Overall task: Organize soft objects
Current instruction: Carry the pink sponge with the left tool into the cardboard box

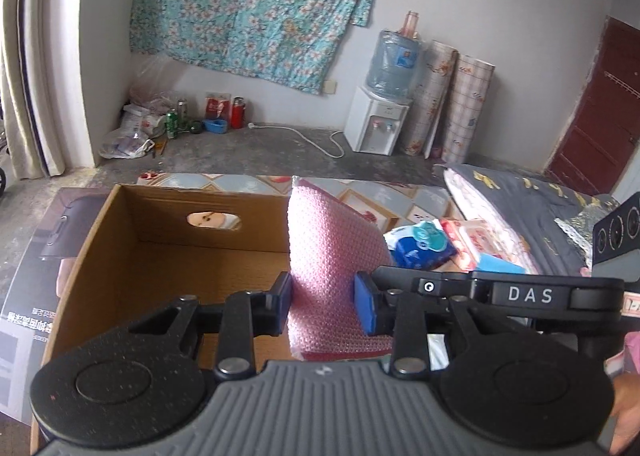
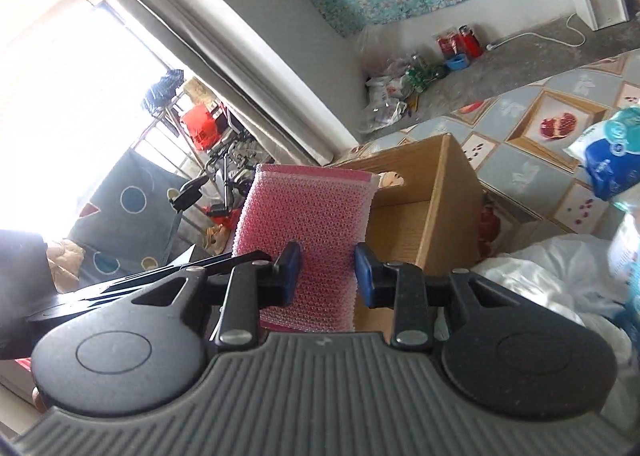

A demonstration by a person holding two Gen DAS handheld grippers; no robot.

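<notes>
- Left wrist view: left gripper (image 1: 325, 304) pinches the pink bubble-wrap sheet (image 1: 332, 252), standing upright, long axis vertical, at the open brown cardboard box (image 1: 132, 256).
- Right wrist view: right gripper (image 2: 325, 276) clamps the sheet's lower part, top edge up, beside the box.

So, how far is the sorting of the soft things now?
Nothing looks done yet: the cardboard box appears empty. In hand: both the left gripper and right gripper are clamped on the pink bubble wrap, held up beside the box. Left: the tissue packs still lie on the table.
</notes>
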